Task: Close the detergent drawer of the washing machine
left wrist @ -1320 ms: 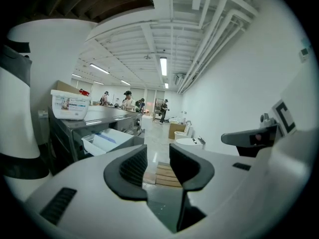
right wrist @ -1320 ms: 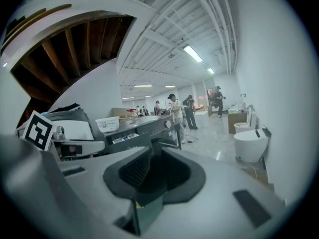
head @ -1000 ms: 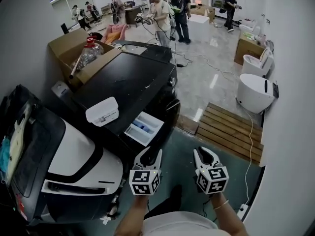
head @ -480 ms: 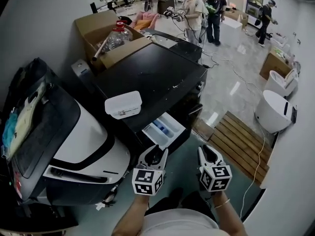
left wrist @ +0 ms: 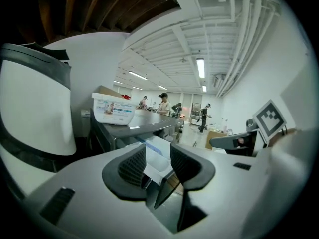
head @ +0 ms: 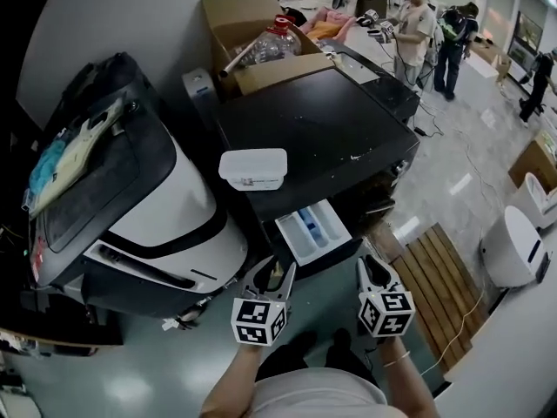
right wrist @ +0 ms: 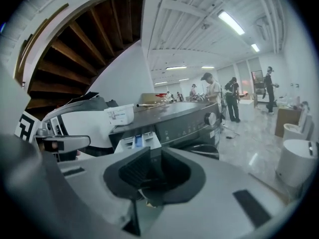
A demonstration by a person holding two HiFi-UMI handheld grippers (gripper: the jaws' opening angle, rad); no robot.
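The detergent drawer (head: 312, 231) jutted open — left hand-held gripper (head: 274, 268) empty, jaws just widening; right hand-held gripper (head: 374, 266) released, empty too.

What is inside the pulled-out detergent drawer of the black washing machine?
The detergent drawer shows white compartments and a blue insert in the middle one. Its rear part is covered by the washing machine, so nothing there can be seen.

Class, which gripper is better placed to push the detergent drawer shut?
Likely left: the left gripper, its empty jaws just opened further, points straight at the detergent drawer; the right gripper aims beside it.
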